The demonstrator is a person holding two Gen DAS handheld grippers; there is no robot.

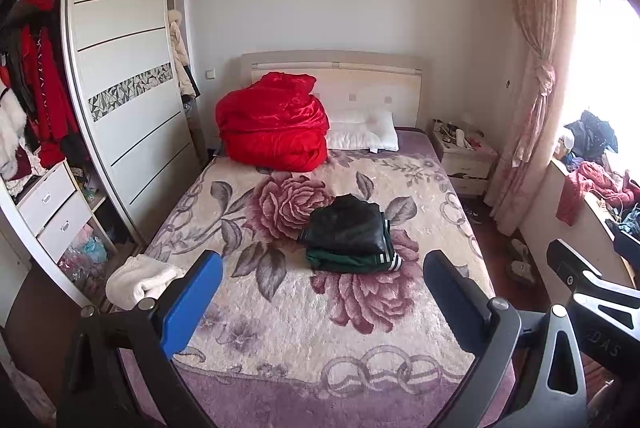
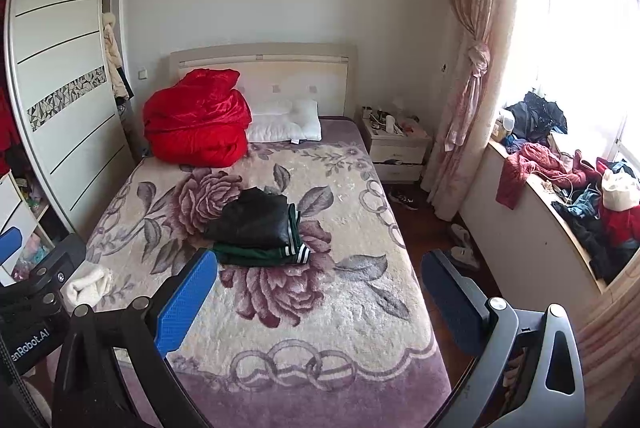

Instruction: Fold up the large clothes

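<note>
— Two claws, both spread wide and holding nothing. The left gripper (image 1: 320, 304) hangs above the near end of the bed (image 1: 280, 328), blue ribbed pads facing each other across a broad gap.

— And the right gripper (image 2: 320, 302)?

— Same: jaws parted, touching no cloth, raised over the bed's near right part.

— Where are the clothes?

— Mid-bed, a neat stack: a folded black jacket (image 1: 346, 226), glossy like leather, lies on a folded dark green garment (image 1: 352, 262) with white-striped ribbed cuffs.

— What's beneath?

— A plush floral blanket (image 1: 360, 308), cream with dusky pink roses. A crumpled red satin quilt (image 1: 272, 123) bulges by the headboard beside a white pillow (image 1: 364, 131); a fluffy white towel (image 1: 138, 278) sits at the left edge.
</note>
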